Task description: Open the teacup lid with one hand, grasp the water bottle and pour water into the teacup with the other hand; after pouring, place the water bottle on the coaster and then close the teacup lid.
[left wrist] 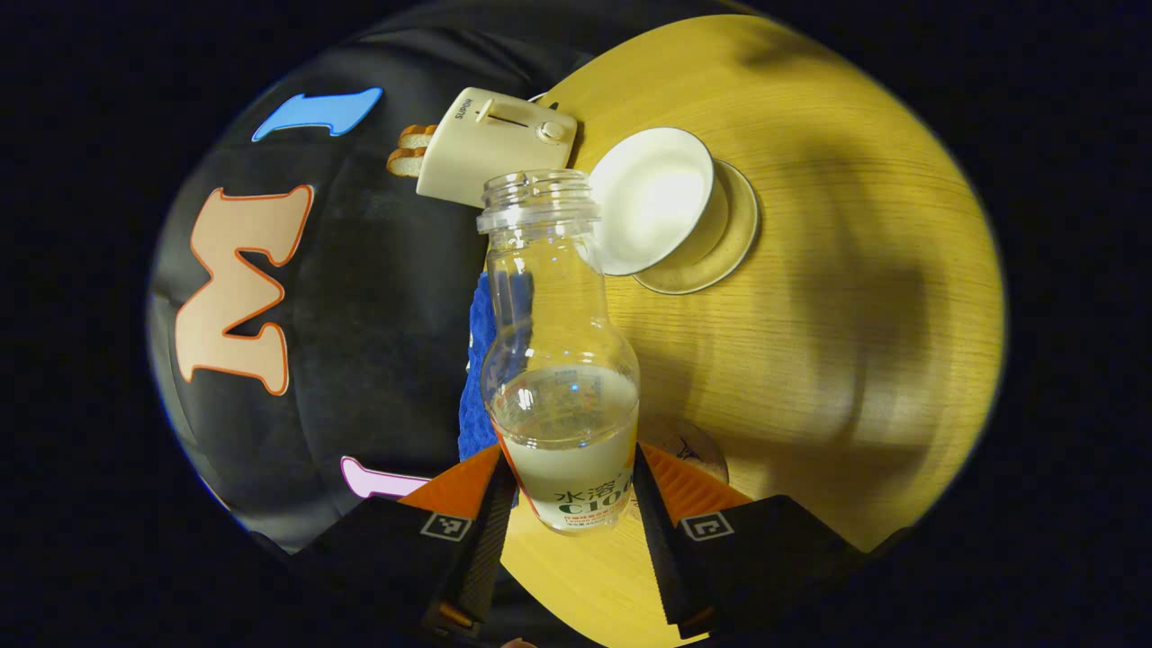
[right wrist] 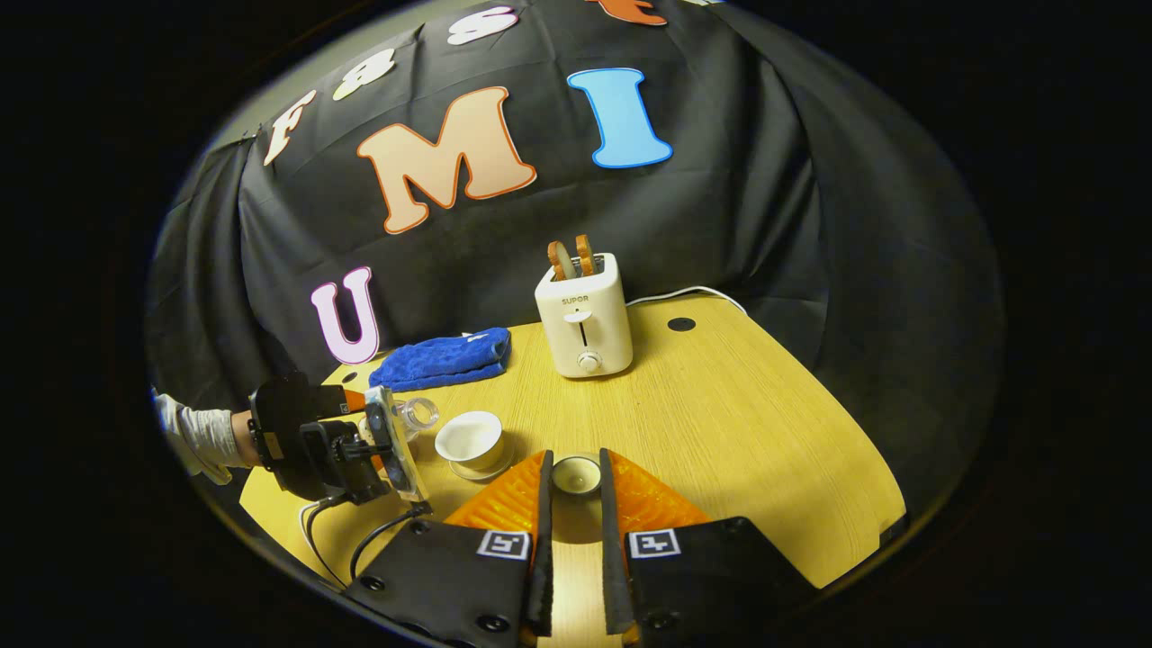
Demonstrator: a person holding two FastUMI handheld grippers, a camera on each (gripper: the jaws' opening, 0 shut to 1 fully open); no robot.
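Note:
My left gripper (left wrist: 571, 472) is shut on the lower body of a clear, capless water bottle (left wrist: 558, 333), with water pooled in its lower half. The bottle's mouth (left wrist: 538, 193) lies beside the rim of the open white teacup (left wrist: 652, 202), which stands on its saucer (left wrist: 733, 238). No stream of water is visible. A round coaster (left wrist: 697, 450) peeks out beside my left gripper's right finger. In the right gripper view, my right gripper (right wrist: 573, 470) holds the small white teacup lid (right wrist: 576, 474) between its fingertips above the table. Left of it, the tilted bottle's mouth (right wrist: 417, 414) points at the teacup (right wrist: 470, 439).
A cream toaster (right wrist: 585, 315) with bread slices stands at the back of the wooden table (right wrist: 738, 423). A folded blue cloth (right wrist: 441, 358) lies left of it. A sleeved hand (right wrist: 202, 436) holds the left gripper at the table's left edge, with cables hanging below it.

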